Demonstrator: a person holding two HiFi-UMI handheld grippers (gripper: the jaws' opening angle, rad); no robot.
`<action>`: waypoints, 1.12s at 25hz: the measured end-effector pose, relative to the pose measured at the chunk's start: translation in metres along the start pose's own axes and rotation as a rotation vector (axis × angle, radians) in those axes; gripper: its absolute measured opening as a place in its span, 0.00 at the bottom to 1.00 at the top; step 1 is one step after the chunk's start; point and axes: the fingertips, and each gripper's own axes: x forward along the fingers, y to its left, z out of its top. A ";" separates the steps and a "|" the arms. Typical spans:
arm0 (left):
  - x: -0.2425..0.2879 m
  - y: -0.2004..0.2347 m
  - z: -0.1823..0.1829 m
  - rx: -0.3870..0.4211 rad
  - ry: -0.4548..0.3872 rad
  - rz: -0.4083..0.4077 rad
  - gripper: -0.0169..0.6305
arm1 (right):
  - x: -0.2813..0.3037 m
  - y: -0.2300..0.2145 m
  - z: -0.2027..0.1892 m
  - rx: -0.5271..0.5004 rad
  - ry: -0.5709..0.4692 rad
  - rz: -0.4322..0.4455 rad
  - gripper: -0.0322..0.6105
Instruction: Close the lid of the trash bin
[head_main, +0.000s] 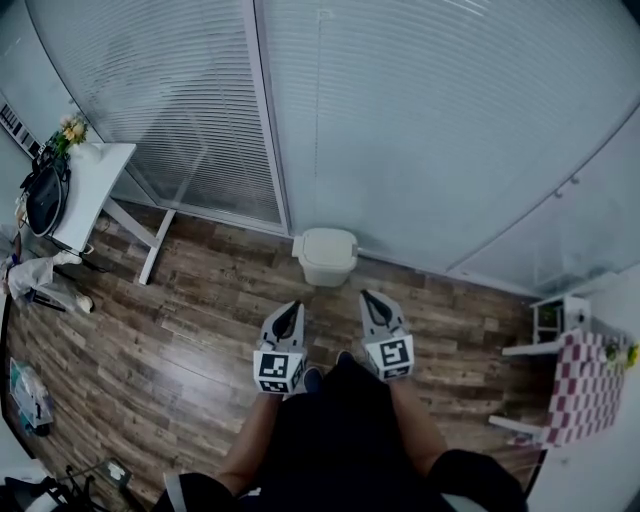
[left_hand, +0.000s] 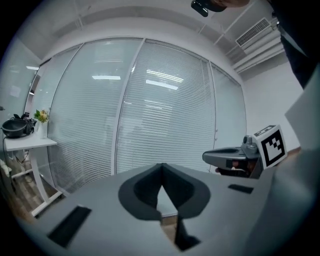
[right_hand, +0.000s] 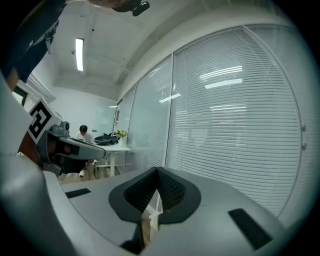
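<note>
The white trash bin stands on the wooden floor against the glass wall, its lid lying flat down. Both grippers are held up side by side in front of the person's body, pointing at the bin and well short of it. My left gripper is shut with nothing in it; in the left gripper view its jaws meet at the tip. My right gripper is also shut and empty, its ribbed pads coming together at the tip. Each gripper shows at the edge of the other's view.
A glass wall with blinds runs behind the bin. A white table at the left holds a black pan and flowers. Clutter lies on the floor at far left. A checkered-cloth table stands at right.
</note>
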 end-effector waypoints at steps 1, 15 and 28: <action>-0.001 -0.001 0.004 0.007 -0.006 -0.002 0.04 | -0.001 0.001 0.000 -0.007 0.002 0.006 0.05; 0.005 -0.022 0.027 0.081 -0.088 -0.059 0.04 | -0.007 0.006 0.012 -0.059 -0.010 0.025 0.05; -0.010 -0.005 0.030 0.040 -0.106 -0.020 0.04 | -0.014 0.005 0.025 -0.037 -0.059 0.017 0.05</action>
